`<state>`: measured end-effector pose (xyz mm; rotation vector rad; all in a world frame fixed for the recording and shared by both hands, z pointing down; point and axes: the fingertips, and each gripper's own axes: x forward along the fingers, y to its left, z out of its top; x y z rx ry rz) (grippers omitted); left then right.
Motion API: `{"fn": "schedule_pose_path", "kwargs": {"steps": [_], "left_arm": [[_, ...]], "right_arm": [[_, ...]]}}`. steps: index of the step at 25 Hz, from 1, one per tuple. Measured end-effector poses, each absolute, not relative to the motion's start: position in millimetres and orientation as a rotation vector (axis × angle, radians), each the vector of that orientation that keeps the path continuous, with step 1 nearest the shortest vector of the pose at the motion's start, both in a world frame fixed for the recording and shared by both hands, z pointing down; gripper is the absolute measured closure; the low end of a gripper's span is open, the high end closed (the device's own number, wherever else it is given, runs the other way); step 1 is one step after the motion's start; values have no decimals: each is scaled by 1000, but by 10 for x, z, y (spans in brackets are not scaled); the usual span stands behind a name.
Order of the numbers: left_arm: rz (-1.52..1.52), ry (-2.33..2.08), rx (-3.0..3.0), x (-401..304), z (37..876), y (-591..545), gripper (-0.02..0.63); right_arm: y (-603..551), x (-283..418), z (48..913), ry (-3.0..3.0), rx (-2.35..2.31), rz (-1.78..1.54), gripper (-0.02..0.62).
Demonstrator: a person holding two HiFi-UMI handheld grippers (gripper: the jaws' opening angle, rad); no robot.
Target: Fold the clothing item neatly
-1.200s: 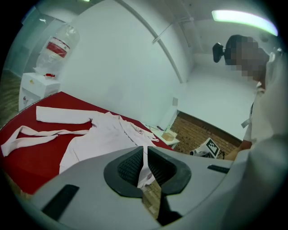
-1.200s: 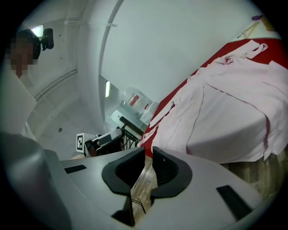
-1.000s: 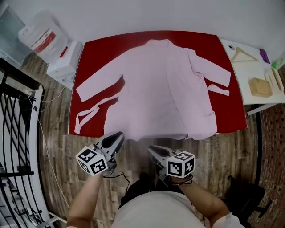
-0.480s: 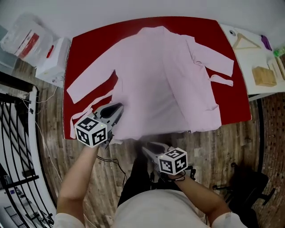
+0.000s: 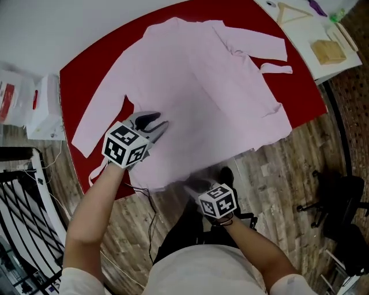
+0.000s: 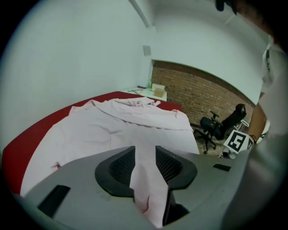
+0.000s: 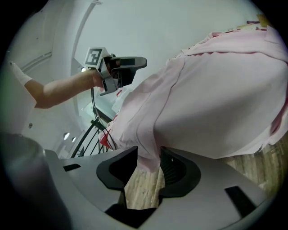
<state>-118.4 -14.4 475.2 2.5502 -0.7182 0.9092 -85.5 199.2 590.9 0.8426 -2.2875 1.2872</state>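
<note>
Print in red on the white bags [image 5: 12,102] at the far left is too blurred for me to read; a black railing [image 5: 23,196] stands near them. The left gripper [image 5: 154,122] sits over the pink robe [image 5: 196,86], which lies spread across the red desk [image 5: 75,80]. Its jaws are spread, having just been opening, with a fold of cloth loose between them. The right gripper [image 5: 199,185] is at the near edge. Its jaws have also just been opening, and the hanging hem drops between them unpinched. Far right, a side desk [image 5: 300,26] carries a wooden hanger [image 5: 291,8] and a wooden block [image 5: 327,50]. A black office chair [image 5: 340,201] stands on the floor.
</note>
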Motion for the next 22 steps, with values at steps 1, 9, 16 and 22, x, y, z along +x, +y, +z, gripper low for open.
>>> {"fn": "schedule_pose_path", "kwargs": {"steps": [1, 9, 16, 22], "left_arm": [[941, -680, 2543, -1119, 4811, -151, 482], [1094, -573, 2415, -537, 5243, -181, 468], [1219, -659, 2285, -467, 5555, -274, 469], [1232, -735, 2222, -525, 5573, -368, 588]], "right_arm": [[1980, -861, 5941, -2283, 862, 1281, 457], [1871, -879, 6227, -2261, 923, 1135, 457], [1879, -1058, 6238, -2338, 770, 982, 457], [1961, -1146, 6231, -2350, 652, 983, 568]]}}
